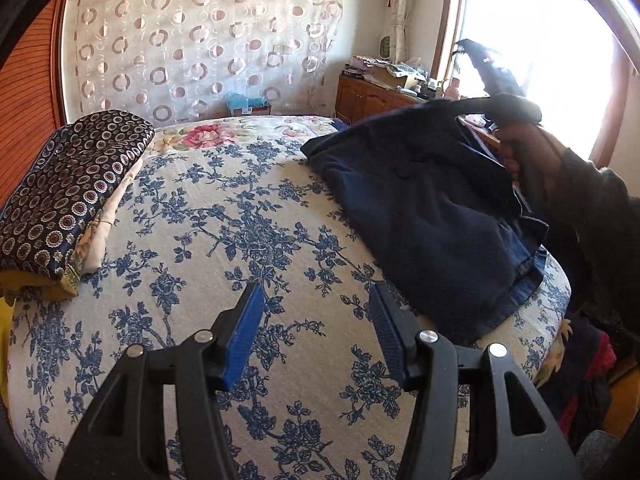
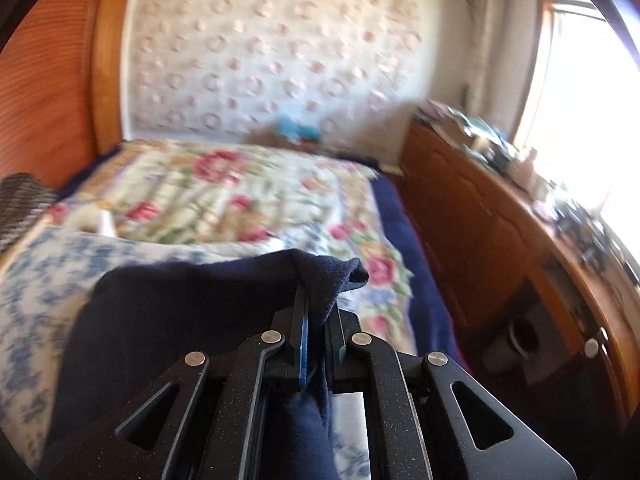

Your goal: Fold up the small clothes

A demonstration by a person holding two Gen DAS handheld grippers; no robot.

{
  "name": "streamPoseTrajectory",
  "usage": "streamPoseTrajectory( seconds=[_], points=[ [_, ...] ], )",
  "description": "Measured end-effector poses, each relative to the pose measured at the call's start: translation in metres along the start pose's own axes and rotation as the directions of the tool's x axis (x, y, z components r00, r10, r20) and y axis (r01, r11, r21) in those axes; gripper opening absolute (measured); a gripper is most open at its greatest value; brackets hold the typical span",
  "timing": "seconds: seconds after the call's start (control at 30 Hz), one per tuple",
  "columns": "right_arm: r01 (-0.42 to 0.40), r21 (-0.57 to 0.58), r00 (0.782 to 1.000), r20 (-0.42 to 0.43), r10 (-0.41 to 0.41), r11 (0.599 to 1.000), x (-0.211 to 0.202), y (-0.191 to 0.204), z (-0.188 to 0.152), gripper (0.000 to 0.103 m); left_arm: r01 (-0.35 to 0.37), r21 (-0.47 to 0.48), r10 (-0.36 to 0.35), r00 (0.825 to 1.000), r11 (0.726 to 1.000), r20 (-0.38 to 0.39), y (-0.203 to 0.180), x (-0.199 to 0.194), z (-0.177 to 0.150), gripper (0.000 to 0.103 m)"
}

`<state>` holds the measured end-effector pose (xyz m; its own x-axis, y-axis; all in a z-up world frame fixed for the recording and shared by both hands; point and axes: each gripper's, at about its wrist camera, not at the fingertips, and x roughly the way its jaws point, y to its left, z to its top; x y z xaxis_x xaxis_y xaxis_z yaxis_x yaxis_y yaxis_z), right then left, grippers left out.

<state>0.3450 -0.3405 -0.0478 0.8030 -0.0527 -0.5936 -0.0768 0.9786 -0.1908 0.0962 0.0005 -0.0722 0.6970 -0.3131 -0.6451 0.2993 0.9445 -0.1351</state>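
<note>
Navy knit garment [image 2: 168, 312] bunches, pinched in right hand-held gripper [image 2: 316, 312].

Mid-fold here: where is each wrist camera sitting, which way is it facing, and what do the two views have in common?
Left wrist: behind the open left gripper, looking down across the blue-floral bedspread; the person's right hand lifts the navy garment.
Right wrist: behind the right gripper, shut on the navy garment, facing the ring-patterned curtain.
Shared: garment, bedspread, curtain, wooden dresser.
</note>
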Motion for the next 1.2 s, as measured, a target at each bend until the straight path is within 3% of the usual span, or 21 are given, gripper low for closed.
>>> streamPoseTrajectory(
  seconds=[0.1, 0.17, 0.2, 0.23, 0.5, 0.57, 0.8, 1.13, 1.2],
  points=[
    [-0.002, 0.014, 0.993, -0.122, 0.004, 1.0, 0.035, -0.008, -0.007, 0.007, 0.002, 0.001, -0.002, 1.0, 1.0, 0.001, 0.0, -0.001, 0.0, 0.054],
    [0.027, -0.002, 0.989, -0.147, -0.027, 1.0, 0.043, -0.009, -0.013, 0.023, 0.001, 0.001, -0.001, 1.0, 1.0, 0.006, 0.0, -0.003, -0.001, 0.054],
    [0.039, -0.01, 0.988, -0.149, -0.04, 0.999, 0.043, -0.009, -0.016, 0.037, 0.003, 0.0, -0.003, 1.0, 1.0, 0.006, -0.001, -0.003, -0.001, 0.054],
    [0.033, -0.013, 0.988, -0.149, -0.035, 0.999, 0.041, -0.01, -0.021, 0.041, 0.005, 0.0, -0.005, 1.0, 1.0, 0.004, -0.002, -0.002, 0.0, 0.054],
    [-0.034, -0.046, 0.998, -0.062, 0.031, 0.998, -0.027, -0.012, -0.053, 0.041, 0.021, 0.027, -0.021, 1.0, 0.999, 0.008, -0.016, -0.003, 0.002, 0.054],
    [-0.094, -0.041, 0.995, -0.045, 0.092, 0.995, -0.049, -0.01, -0.07, 0.042, 0.024, 0.035, -0.024, 1.0, 0.999, 0.009, -0.02, -0.003, 0.003, 0.054],
    [-0.183, -0.016, 0.98, -0.086, 0.181, 0.983, -0.086, -0.009, -0.13, 0.042, 0.043, 0.049, -0.044, 0.999, 0.998, 0.01, -0.036, 0.004, 0.006, 0.054],
    [-0.169, 0.001, 0.977, -0.132, 0.168, 0.986, -0.109, -0.013, -0.183, 0.041, 0.067, 0.086, -0.066, 0.998, 0.994, -0.017, -0.058, 0.011, 0.002, 0.054],
    [-0.157, -0.012, 0.976, -0.153, 0.154, 0.987, -0.104, -0.014, -0.189, 0.033, 0.055, 0.086, -0.055, 0.998, 0.995, -0.002, -0.061, 0.01, 0.002, 0.054]
  ],
)
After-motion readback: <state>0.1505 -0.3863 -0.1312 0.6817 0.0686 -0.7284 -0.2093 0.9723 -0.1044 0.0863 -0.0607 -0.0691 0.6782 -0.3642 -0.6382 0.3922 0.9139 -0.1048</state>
